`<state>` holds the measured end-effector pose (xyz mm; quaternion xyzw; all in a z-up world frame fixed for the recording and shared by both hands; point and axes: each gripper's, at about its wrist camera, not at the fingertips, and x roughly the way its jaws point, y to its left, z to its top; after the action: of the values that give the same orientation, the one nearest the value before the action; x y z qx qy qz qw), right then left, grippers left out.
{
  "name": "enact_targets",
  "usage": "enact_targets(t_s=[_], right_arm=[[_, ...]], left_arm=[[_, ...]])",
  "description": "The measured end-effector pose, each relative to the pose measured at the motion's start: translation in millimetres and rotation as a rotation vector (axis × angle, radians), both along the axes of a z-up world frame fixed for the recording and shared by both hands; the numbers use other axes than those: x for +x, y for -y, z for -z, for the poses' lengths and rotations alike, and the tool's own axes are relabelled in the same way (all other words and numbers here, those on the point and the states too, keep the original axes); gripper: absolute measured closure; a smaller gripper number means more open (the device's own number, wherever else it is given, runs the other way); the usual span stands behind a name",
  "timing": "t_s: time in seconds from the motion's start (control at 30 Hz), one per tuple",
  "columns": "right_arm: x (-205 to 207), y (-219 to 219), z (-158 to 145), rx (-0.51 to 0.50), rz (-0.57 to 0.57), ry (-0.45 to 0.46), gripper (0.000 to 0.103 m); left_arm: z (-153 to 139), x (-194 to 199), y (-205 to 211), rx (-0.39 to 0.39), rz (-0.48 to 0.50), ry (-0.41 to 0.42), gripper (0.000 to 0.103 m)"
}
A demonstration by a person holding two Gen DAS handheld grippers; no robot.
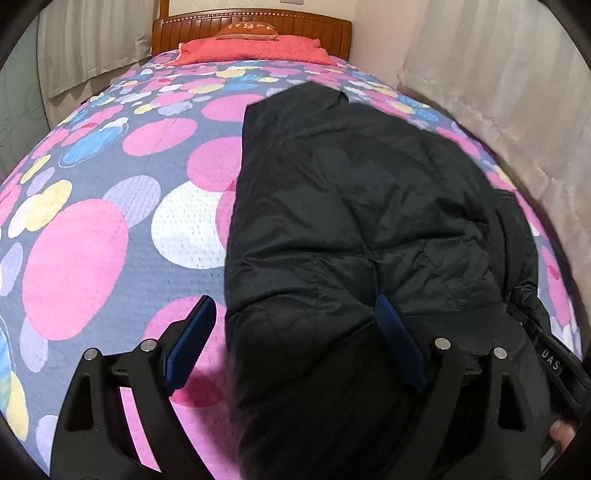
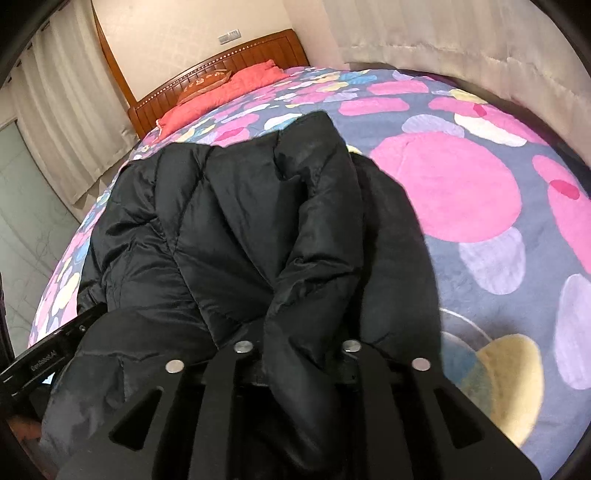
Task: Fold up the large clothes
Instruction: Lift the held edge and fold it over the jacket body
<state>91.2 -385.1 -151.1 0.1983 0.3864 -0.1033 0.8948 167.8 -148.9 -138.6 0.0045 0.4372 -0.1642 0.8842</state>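
A large black puffer jacket (image 1: 351,206) lies lengthwise on the bed, partly folded in on itself. My left gripper (image 1: 295,332) is open, its blue-padded fingers (image 1: 192,339) spread wide over the jacket's near left edge; the right finger rests on the fabric. In the right wrist view the jacket (image 2: 229,221) fills the middle. My right gripper (image 2: 295,354) is shut on a fold of the jacket's near edge; its fingertips are hidden by the fabric.
The bedspread (image 1: 92,240) has pink, white and blue circles. A red pillow (image 1: 251,50) and a wooden headboard (image 1: 251,26) are at the far end. Curtains (image 1: 498,92) hang close along the right side. The other gripper's body (image 1: 554,365) shows at the right.
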Motion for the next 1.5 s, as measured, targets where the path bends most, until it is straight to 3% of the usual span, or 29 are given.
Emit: enact_targets(t_s=[0.17,0.3,0.4,0.5,0.63,0.87,1.0,1.3,1.5], right_arm=[[-23.5,-1.0,-42.5,-0.063,0.041,-0.017,0.065],[-26.5,-2.6,-90.3,-0.128,0.048,0.057,0.064],[-4.3,-10.8,-100.6,-0.131,-0.022,0.087,0.064],[22.7,-16.0,-85.6,-0.127,-0.081,0.069,0.064],[46.1,-6.2,-37.4,-0.111,-0.067,-0.041,0.064],[36.0,-4.1,5.3,-0.089,-0.054,0.015,0.061],[39.9,-11.8,12.2,-0.133,-0.042,0.021,0.061],[38.6,-12.4,19.9,-0.153,-0.021,0.057,0.061],[35.1,-14.6,15.9,-0.162,-0.015,0.068,0.06]], left_arm=[[-27.6,-8.5,-26.2,-0.049,-0.055,0.001,0.015],[-52.0,2.2,-43.4,-0.102,-0.119,0.03,0.015],[-59.0,16.8,-39.6,-0.105,-0.139,0.021,0.015],[-55.8,24.8,-26.0,-0.106,-0.13,0.015,0.015],[-25.4,29.8,-0.8,-0.055,-0.096,-0.049,0.015],[8.8,37.9,3.7,-0.091,-0.131,-0.079,0.009],[18.2,37.1,11.7,-0.028,-0.13,-0.041,0.008],[38.0,44.8,8.1,-0.066,-0.141,-0.052,0.006],[33.0,41.3,6.1,-0.072,-0.144,-0.032,0.006]])
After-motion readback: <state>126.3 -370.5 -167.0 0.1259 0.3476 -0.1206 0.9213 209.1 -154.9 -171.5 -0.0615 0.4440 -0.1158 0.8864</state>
